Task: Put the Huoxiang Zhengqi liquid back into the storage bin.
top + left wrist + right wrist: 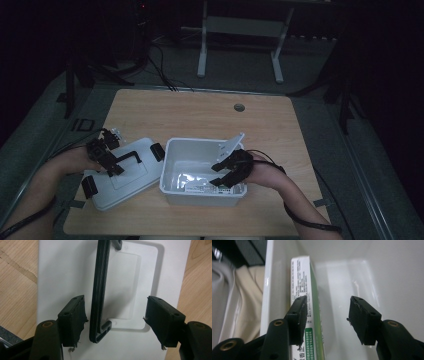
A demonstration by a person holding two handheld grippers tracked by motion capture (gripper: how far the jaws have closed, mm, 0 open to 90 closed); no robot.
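We see a light wooden bench [200,112]; on it stands an open white plastic bin [172,175], its flat white lid [127,175] already off beside it. Left gripper [115,320] jaws spread astride the lid's black handle [100,290]; right gripper [325,320] jaws spread inside the bin, beside a green-and-white printed carton [305,290] not yet gripped.

Both forearms enter from the bottom edge, each hand holding a gripper. Left gripper [111,159]: angled toward the centre, fingers [72,320] spread wide apart, nothing clamped between them. Right gripper [220,174]: pointed leftward and downward, fingers [363,320] likewise parted. Cables trail along both wrists.
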